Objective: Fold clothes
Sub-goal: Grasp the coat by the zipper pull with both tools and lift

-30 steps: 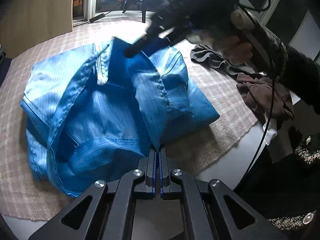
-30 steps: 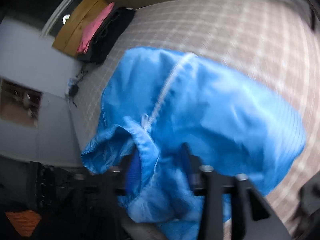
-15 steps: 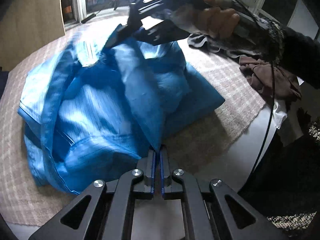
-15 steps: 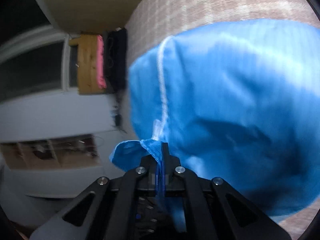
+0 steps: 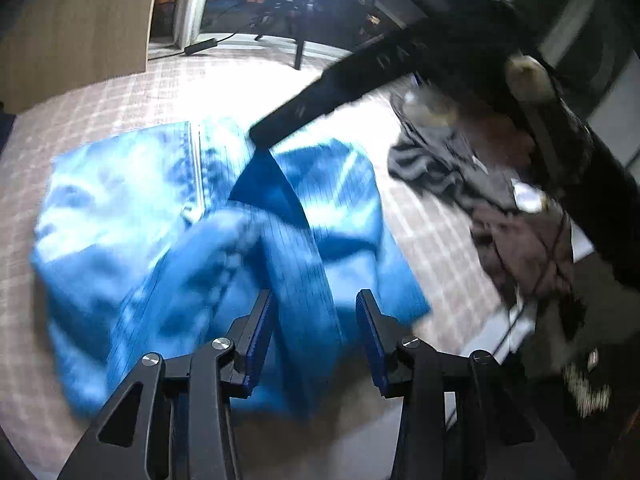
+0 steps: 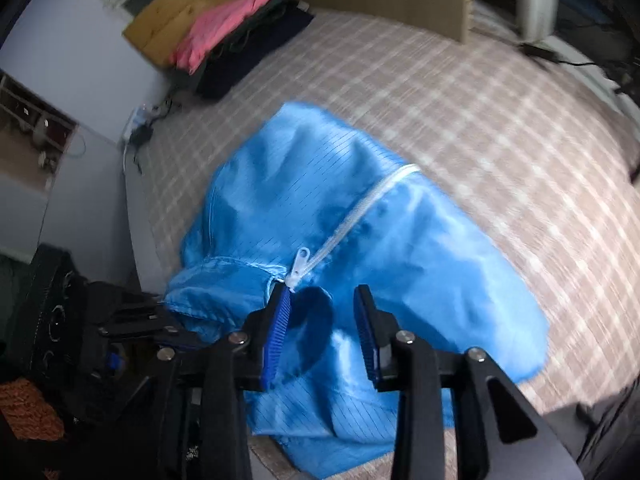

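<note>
Seen from the left wrist, the left gripper (image 5: 316,340) has its blue-padded jaws spread and opening, with a ridge of the blue zip-up jacket (image 5: 132,232) running up between them; the pads do not press on the cloth. The jacket lies bunched on the checked bed cover (image 5: 424,216), nearer its front edge, with its white zipper (image 5: 197,168) showing toward the far side. From the upper right the right gripper (image 5: 260,136) reaches down to the jacket, its tip at a raised peak of blue cloth; this view does not show how its jaws stand. A person's hand (image 5: 500,136) holds it, blurred, with a dark sleeve (image 5: 608,200) behind. A heap of dark grey and brown clothes (image 5: 496,208) lies by the cover's right edge, apart from the jacket.

Over on the right wrist view, the right gripper (image 6: 322,324) has its jaws apart and opening. Blue cloth lies under and between them, and the left pad sits just beside the collar end of the white zipper (image 6: 352,216), next to its pull tab (image 6: 300,264); neither pad pinches the cloth. The blue zip-up jacket (image 6: 420,272) spreads from the jaws toward the middle of the checked bed cover (image 6: 500,112). At the cover's far left corner sits a stack of folded pink and dark clothes (image 6: 240,28) against a wooden board (image 6: 188,8). The left gripper (image 6: 132,320) shows dark at the jacket's left edge, its jaws unclear from here.
</note>
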Demonstrator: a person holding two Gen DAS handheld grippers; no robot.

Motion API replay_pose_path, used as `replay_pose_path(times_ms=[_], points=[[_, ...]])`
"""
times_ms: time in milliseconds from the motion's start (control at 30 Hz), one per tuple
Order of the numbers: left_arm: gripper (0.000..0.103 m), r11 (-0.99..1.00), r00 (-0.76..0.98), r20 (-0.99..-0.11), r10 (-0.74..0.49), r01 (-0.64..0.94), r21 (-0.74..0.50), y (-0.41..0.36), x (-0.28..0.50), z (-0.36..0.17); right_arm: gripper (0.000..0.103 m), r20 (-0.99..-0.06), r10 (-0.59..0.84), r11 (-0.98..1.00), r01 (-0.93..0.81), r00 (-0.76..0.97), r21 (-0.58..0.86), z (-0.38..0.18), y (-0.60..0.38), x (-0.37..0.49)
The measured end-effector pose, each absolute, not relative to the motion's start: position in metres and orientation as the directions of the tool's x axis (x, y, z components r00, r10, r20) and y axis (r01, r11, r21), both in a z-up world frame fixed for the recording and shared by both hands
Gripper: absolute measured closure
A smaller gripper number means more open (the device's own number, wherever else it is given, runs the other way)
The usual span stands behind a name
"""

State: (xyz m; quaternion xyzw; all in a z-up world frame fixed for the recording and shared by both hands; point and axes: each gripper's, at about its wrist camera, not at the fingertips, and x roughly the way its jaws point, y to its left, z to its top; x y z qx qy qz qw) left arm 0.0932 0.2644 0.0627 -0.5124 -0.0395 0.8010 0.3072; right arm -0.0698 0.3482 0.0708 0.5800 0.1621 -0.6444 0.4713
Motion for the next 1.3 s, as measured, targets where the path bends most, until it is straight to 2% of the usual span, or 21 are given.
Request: replay_pose_path(times_ms=[67, 133, 167, 200, 367, 467, 567, 700, 733, 767, 867, 967, 1067, 1200, 1300], points=[[0.063, -0.837, -0.315, -0.808, 0.499, -0.416, -0.355, 0.257, 0.078, 0.057, 0.070, -0.925, -0.362, -0.501, 0.813, 0.113, 0.296, 0.058, 0.337, -0.068], [0.063, -0.878, -0.362, -0.824, 0.436, -0.371, -0.302, 0.244, 0.064, 0.054, 0.073, -0.928, -0.333, -0.509, 0.797, 0.166, 0.325, 0.038, 0.336, -0.070], [0.063, -0.898, -0.378, -0.830, 0.411, -0.325, -0.296, 0.232, 0.057, 0.053, 0.089, -0.928, -0.319, -0.514, 0.788, 0.193, 0.340, 0.028, 0.336, -0.071], [0.064, -0.909, -0.383, -0.831, 0.403, -0.274, -0.315, 0.219, 0.050, 0.051, 0.095, -0.923, -0.320, -0.521, 0.774, 0.212, 0.359, 0.023, 0.338, -0.073], [0.063, -0.852, -0.325, -0.790, 0.520, -0.255, -0.457, 0.215, 0.052, 0.050, 0.099, -0.814, -0.481, -0.551, 0.610, 0.326, 0.569, 0.010, 0.368, -0.094], [0.063, -0.842, -0.286, -0.796, 0.533, -0.272, -0.466, 0.233, 0.049, 0.040, 0.099, -0.715, -0.590, -0.532, 0.485, 0.376, 0.694, 0.006, 0.384, -0.107], [0.063, -0.834, -0.270, -0.791, 0.548, -0.239, -0.496, 0.238, 0.040, 0.029, 0.099, -0.699, -0.607, -0.519, 0.478, 0.377, 0.709, 0.008, 0.392, -0.108], [0.066, -0.764, -0.269, -0.716, 0.644, -0.175, -0.621, 0.220, 0.020, 0.020, 0.099, -0.694, -0.613, -0.508, 0.485, 0.377, 0.712, 0.008, 0.400, -0.101], [0.077, -0.745, -0.259, -0.700, 0.666, -0.175, -0.644, 0.220, 0.017, 0.019, 0.099, -0.695, -0.613, -0.506, 0.488, 0.376, 0.711, 0.007, 0.402, -0.099], [0.100, -0.731, -0.245, -0.689, 0.682, -0.181, -0.658, 0.221, 0.015, 0.019, 0.098, -0.696, -0.612, -0.505, 0.492, 0.376, 0.709, 0.007, 0.405, -0.097], [0.098, -0.715, -0.216, -0.682, 0.699, -0.186, -0.674, 0.222, 0.011, 0.021, 0.096, -0.728, -0.591, -0.539, 0.500, 0.348, 0.677, 0.006, 0.414, -0.097], [0.099, -0.680, -0.202, -0.649, 0.733, -0.186, -0.709, 0.217, 0.009, 0.031, 0.096, -0.678, -0.645, -0.498, 0.478, 0.354, 0.723, 0.007, 0.423, -0.097], [0.099, -0.680, -0.192, -0.652, 0.733, -0.203, -0.705, 0.214, 0.006, 0.043, 0.096, -0.655, -0.672, -0.467, 0.488, 0.345, 0.737, 0.012, 0.427, -0.093], [0.099, -0.698, -0.156, -0.683, 0.714, -0.246, -0.673, 0.212, 0.004, 0.057, 0.099, -0.745, -0.593, -0.484, 0.604, 0.306, 0.633, 0.017, 0.417, -0.080], [0.099, -0.720, -0.127, -0.718, 0.684, -0.273, -0.638, 0.213, 0.003, 0.061, 0.098, -0.738, -0.604, -0.493, 0.586, 0.302, 0.643, 0.019, 0.423, -0.085]])
